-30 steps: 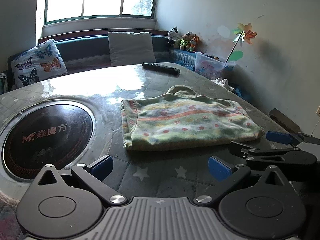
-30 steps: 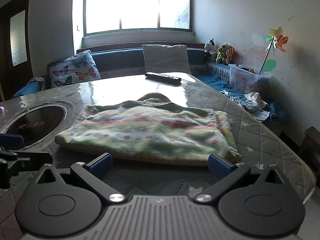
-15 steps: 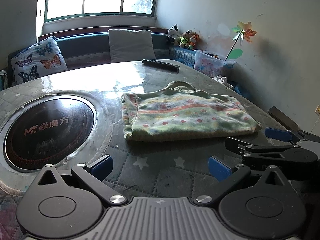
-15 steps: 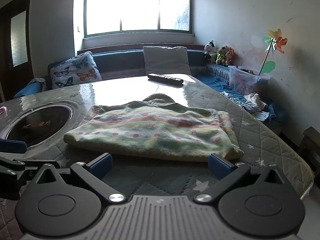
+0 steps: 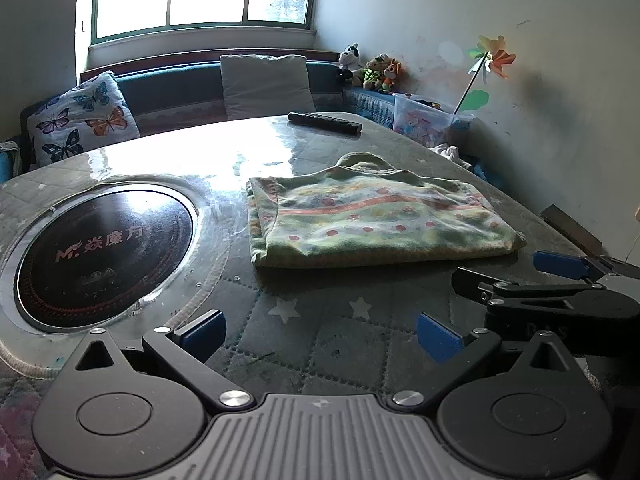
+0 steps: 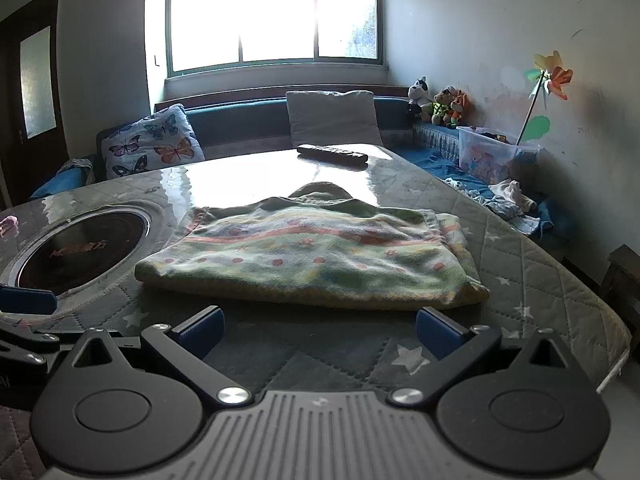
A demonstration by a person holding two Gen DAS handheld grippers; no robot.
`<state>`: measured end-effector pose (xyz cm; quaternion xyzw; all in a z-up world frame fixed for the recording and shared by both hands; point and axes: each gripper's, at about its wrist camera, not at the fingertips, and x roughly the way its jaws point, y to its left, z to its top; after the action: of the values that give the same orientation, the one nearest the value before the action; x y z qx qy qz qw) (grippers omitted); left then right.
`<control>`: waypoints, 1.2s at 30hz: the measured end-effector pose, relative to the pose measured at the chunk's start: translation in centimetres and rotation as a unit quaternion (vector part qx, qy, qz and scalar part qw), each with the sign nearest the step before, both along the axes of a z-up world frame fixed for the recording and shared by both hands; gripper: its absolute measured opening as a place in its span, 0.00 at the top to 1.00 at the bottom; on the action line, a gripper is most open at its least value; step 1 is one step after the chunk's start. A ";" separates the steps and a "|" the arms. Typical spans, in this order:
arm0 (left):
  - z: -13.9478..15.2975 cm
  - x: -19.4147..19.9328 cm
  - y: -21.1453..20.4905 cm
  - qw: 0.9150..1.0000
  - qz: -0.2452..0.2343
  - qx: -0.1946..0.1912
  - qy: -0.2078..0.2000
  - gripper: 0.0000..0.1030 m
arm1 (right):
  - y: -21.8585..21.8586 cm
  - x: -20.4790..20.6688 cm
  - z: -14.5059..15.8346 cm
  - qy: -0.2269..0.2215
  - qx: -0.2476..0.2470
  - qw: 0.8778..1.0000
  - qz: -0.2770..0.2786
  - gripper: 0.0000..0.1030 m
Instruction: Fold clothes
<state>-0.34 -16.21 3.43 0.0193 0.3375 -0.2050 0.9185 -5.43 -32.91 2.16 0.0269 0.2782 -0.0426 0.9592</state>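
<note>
Change: both grippers sit farther back from the folded garment point(image 5: 376, 220) than a second ago; more quilted cloth shows between their fingertips and its near edge, and the garment itself lies as it did.
Left gripper point(image 5: 320, 330): jaws spread wide, nothing between the blue pads, hovering over the near edge of the table.
Right gripper point(image 6: 318, 330): jaws also wide apart and empty; it shows in the left view at the right side, beside the left one.
Garment: green, patterned with red dots and orange stripes, folded into a flat rectangle near the middle of the table, collar toward the far edge.
Table point(image 5: 344, 344): covered by a quilted star-print cloth under a glossy clear sheet; a round black cooktop point(image 5: 100, 248) is set into its left part.
Far edge: a black remote control point(image 6: 332, 153) lies there.
Room: a bright window point(image 6: 272, 12), a bench with a butterfly cushion point(image 6: 154, 146), plush toys point(image 6: 438, 104), a pinwheel point(image 6: 550, 74).
</note>
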 end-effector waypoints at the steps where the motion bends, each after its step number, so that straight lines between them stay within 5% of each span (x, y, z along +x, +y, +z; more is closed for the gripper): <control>1: 0.0 -0.1 0.0 1.000 -0.001 0.000 0.000 0.00 | 0.0 -0.1 0.0 0.000 0.001 1.000 0.001 0.00; 36: 0.0 -2.1 -0.3 1.000 -0.008 0.009 -0.006 0.00 | 0.7 -1.3 -0.4 0.002 0.011 1.000 0.001 0.00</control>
<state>-2.44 -16.55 3.38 0.0317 0.3337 -0.2089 0.9187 -6.77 -32.25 1.74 0.0376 0.2806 -0.0389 0.9583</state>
